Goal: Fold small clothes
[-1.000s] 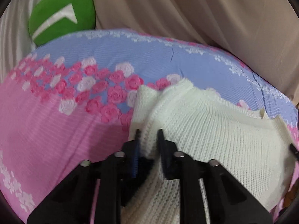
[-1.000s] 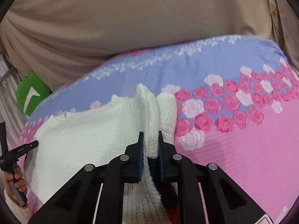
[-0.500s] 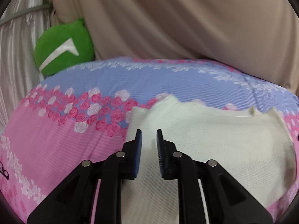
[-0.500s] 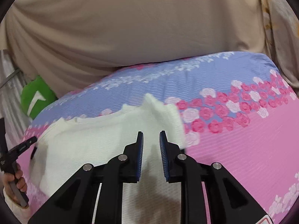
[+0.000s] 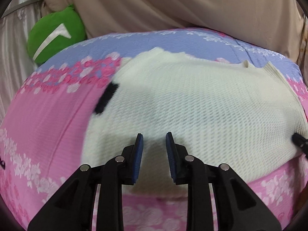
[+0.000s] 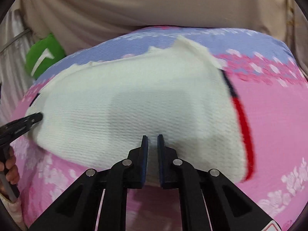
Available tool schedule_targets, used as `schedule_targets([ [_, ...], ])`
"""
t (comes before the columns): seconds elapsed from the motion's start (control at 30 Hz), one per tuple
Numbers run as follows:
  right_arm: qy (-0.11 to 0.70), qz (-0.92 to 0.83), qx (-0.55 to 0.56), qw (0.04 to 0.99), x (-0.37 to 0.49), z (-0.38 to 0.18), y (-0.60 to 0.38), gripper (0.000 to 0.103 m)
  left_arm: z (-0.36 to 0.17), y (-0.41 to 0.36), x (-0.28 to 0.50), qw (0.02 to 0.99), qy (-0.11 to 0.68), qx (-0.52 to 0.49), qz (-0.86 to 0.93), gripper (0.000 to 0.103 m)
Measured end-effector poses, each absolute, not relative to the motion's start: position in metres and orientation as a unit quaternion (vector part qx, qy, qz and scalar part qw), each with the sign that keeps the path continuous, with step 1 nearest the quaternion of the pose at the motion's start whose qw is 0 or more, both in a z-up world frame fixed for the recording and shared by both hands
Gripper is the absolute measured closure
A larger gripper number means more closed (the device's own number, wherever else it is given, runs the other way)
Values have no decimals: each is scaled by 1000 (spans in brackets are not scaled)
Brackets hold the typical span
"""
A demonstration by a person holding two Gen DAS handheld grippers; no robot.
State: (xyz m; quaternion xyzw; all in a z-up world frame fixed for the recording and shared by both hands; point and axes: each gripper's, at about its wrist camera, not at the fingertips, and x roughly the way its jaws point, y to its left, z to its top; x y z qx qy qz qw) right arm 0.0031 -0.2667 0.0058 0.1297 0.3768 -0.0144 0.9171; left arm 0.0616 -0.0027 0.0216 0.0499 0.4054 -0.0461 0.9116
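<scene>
While hovering over a white sweater (image 5: 192, 100), the left tongs (image 5: 154, 134) are standing released, their jaws having just been opening with nothing between them. The right tongs (image 6: 152, 136) are clenching down to a thin slit above the same knit, and no fabric is showing in their grip. The sweater is lying spread flat on a pink and blue floral sheet (image 5: 48, 115), filling the middle of both views. A black trim (image 5: 106, 100) is peeking out at its 9 o'clock edge in the left view, and a red trim (image 6: 244, 130) is running along its 3 o'clock edge in the right view. A green cushion (image 5: 53, 36) is sitting at 10 o'clock, with beige cloth (image 5: 173, 5) hanging at 12 o'clock. A hand (image 6: 9, 165) is gripping the left tongs' handle at 8 o'clock in the right view.
</scene>
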Motion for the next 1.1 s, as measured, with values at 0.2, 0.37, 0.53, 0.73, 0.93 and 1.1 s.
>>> schedule_targets([
  [0.2, 367, -48, 156, 916, -26, 14, -294, 103, 14, 9, 49, 912, 406, 48, -43, 79],
  [0.37, 345, -23, 130, 929, -6, 44, -267, 94, 12, 2, 45, 915, 397, 66, -29, 79],
  [0.53, 344, -40, 104, 932, 39, 49, -266, 94, 12, 3, 45, 915, 398, 60, -32, 79],
  [0.73, 359, -79, 132, 921, 76, 24, -308, 103, 11, 5, 45, 915, 397, 57, -38, 78],
  [0.93, 340, -75, 121, 929, 69, 62, -286, 100, 14, 9, 44, 916, 396, 44, -50, 78],
  [1.1, 328, -77, 101, 936, 95, 82, -288, 78, 29, 25, 43, 916, 394, -1, -73, 74],
])
